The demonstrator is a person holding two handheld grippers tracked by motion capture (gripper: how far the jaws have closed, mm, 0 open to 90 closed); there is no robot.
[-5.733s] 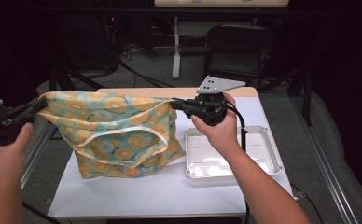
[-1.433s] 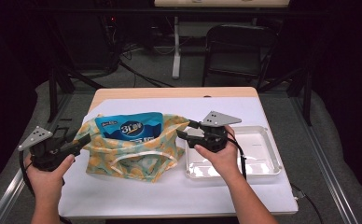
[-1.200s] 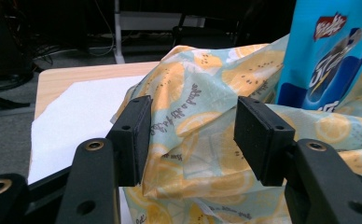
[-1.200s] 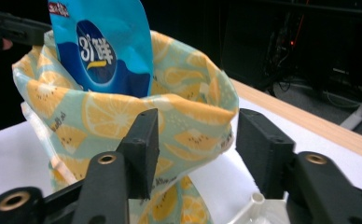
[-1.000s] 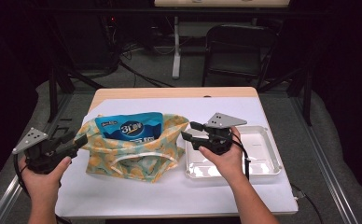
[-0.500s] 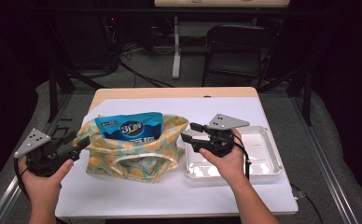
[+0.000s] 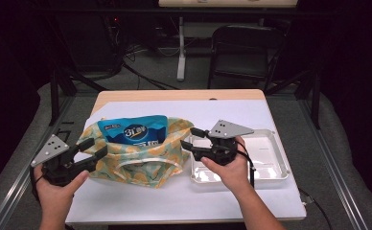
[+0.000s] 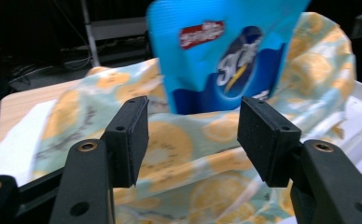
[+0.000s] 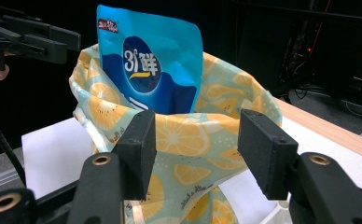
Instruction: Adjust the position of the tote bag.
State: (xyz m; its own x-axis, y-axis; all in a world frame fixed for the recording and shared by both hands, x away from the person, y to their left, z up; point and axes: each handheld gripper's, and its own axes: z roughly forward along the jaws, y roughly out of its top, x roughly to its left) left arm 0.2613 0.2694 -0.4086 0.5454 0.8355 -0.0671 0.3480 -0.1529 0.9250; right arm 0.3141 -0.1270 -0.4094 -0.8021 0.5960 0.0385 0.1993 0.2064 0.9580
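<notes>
A cloth bag (image 7: 141, 160) with a yellow citrus print lies slumped on the white sheet, mouth facing away from me. A blue snack pouch (image 7: 135, 129) sticks out of the mouth. My left gripper (image 7: 93, 148) is at the bag's left edge, open, with the fabric (image 8: 179, 154) and the pouch (image 8: 226, 51) just beyond its pads. My right gripper (image 7: 192, 138) stands at the bag's right edge. Its jaws have just been opening. The bag's rim (image 9: 193, 135) lies ahead of its pads, not pressed between them, and the pouch (image 9: 146, 65) rises behind.
A clear plastic tray (image 7: 270, 153) sits to the right of the bag, partly under my right hand. The white sheet (image 7: 174, 201) covers most of the wooden table. A dark chair (image 7: 241, 52) and cables stand on the floor beyond the far edge.
Earlier the bag hung stretched between both grippers; now it lies on the table with the pouch showing. Over the last second the left gripper shifted right toward the bag. The right hand stayed put.
</notes>
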